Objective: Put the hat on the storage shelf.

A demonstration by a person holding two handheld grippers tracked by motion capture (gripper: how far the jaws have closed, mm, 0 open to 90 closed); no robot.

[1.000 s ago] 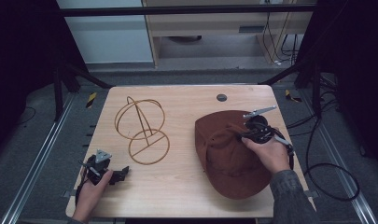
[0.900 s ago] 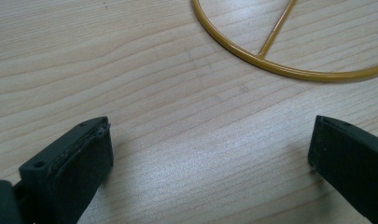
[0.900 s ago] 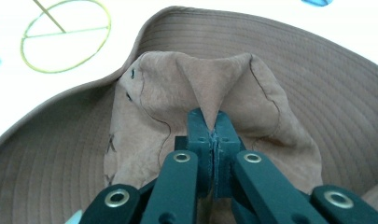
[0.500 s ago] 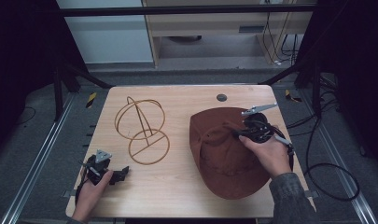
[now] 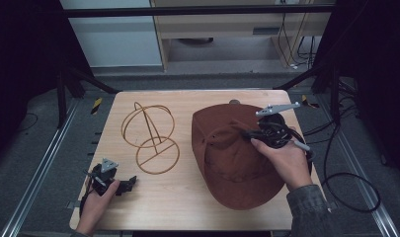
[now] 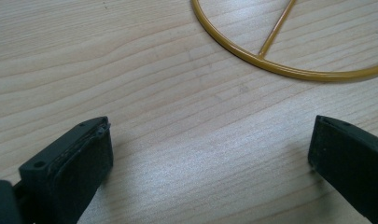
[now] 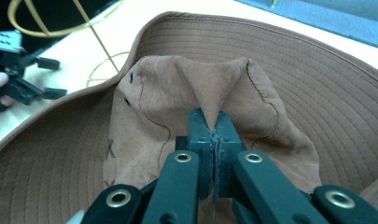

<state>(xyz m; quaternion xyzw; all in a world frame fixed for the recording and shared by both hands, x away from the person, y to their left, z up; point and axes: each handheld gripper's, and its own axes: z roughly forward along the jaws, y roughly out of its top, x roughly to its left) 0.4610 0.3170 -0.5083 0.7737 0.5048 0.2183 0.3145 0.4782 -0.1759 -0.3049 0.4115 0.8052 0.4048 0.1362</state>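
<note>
Pinching a fold of the crown, the right gripper [image 7: 215, 128] has its jaws pressed together on the brown hat [image 5: 232, 158], which sits right of centre in the high view on the wooden table [image 5: 187, 202]. Wide stitched brim visible around the crown in the right gripper view. Left gripper [image 5: 119, 183], lower left of the high view, rests on the table with jaws spread wide, nothing between them. Yellow wire stand [image 5: 150, 136] stands left of the hat, apart from it.

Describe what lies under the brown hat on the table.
The brown hat rests on the wooden table; its brim hides whatever lies beneath. The right gripper pinches its crown.
</note>
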